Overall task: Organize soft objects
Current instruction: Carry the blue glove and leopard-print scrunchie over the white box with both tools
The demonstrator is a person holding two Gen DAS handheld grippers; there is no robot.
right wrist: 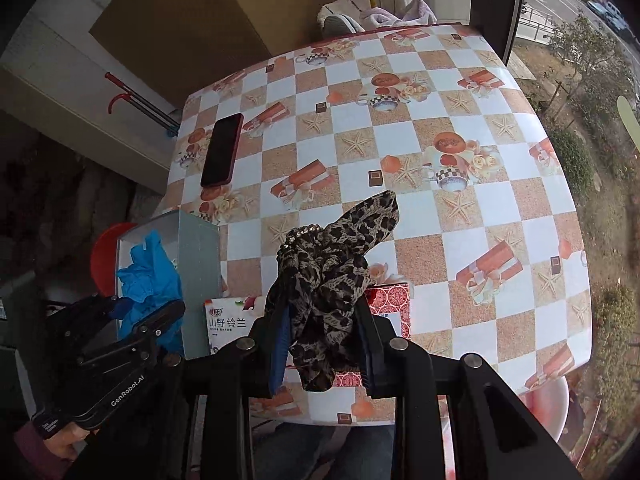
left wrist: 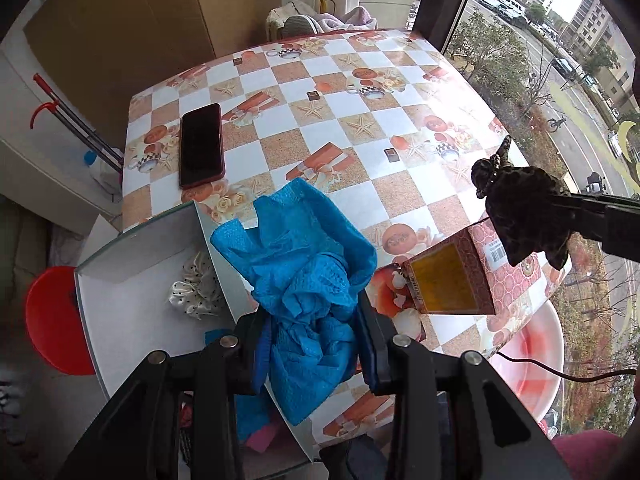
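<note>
**Soft-goods sort: mid-run, two items in the air**

Left gripper [left wrist: 316, 344]: clenched on blue mesh cloth [left wrist: 308, 280], bunched btwn pads, hanging above right wall of white open box [left wrist: 120, 276] at approx 8 o'clock of table [left wrist: 360, 140]. Not yet dropped in.

Right gripper [right wrist: 324, 344]: clamped on leopard-print scrunchie [right wrist: 332, 280], lifted clear of tabletop, over red patterned carton [right wrist: 394, 298] at approx 6 o'clock, near front edge.

Already binned: cream dotted scrunchie [left wrist: 196, 288] on box floor; pink and dark bits at near end of box, too hidden to ID.

Outstanding, by judgement: blue cloth and leopard scrunchie both to be set down in box; no other loose soft items visible on table. Approx over halfway.

Non-task: phone [left wrist: 200, 146] at 10 o'clock, flat, well apart from both grippers. Red stool [left wrist: 52, 320] on floor beside box.
</note>
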